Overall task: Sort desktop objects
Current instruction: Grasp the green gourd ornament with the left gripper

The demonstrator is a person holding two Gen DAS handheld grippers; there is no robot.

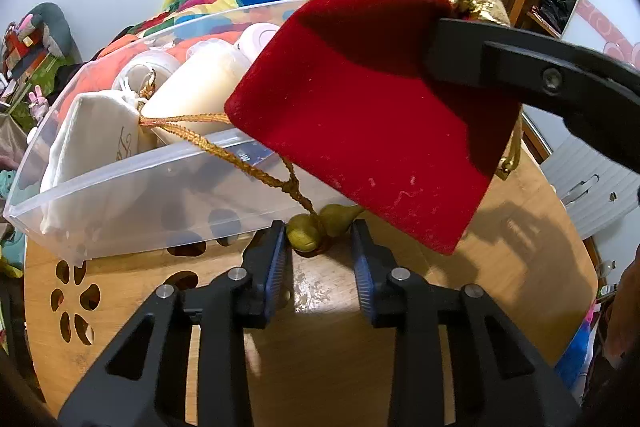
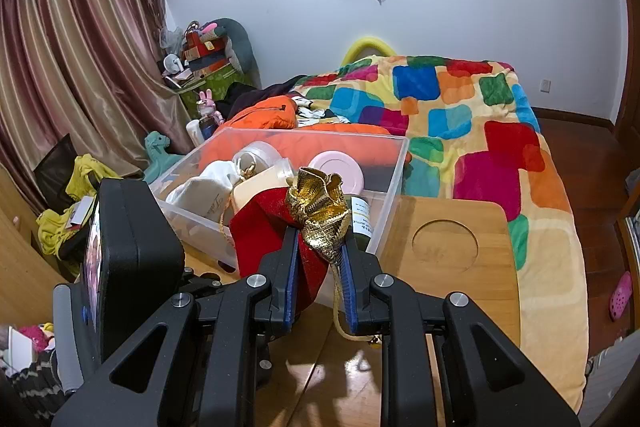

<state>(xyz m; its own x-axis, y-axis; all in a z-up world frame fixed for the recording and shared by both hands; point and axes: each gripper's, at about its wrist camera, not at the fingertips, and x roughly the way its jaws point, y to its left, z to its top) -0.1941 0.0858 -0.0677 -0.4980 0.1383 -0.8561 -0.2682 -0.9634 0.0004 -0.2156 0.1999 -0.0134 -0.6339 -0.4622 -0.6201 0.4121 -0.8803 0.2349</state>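
Right gripper (image 2: 319, 259) clamped on red pouch (image 1: 360, 115) neck, held aloft. Left gripper (image 1: 319, 247) jaws apart, straddling gold cord beads (image 1: 320, 227) without pressing them.

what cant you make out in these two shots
- Clear bin, left wrist view: the red pouch hides its right end and the dark bottle there.
- White cloth bag, right wrist view: its print is too small to read.
- Gold cord ends, left wrist view: touching the left tongs or not, unclear.
- Bottle label, right wrist view: too small, partly behind the pouch's gold top.
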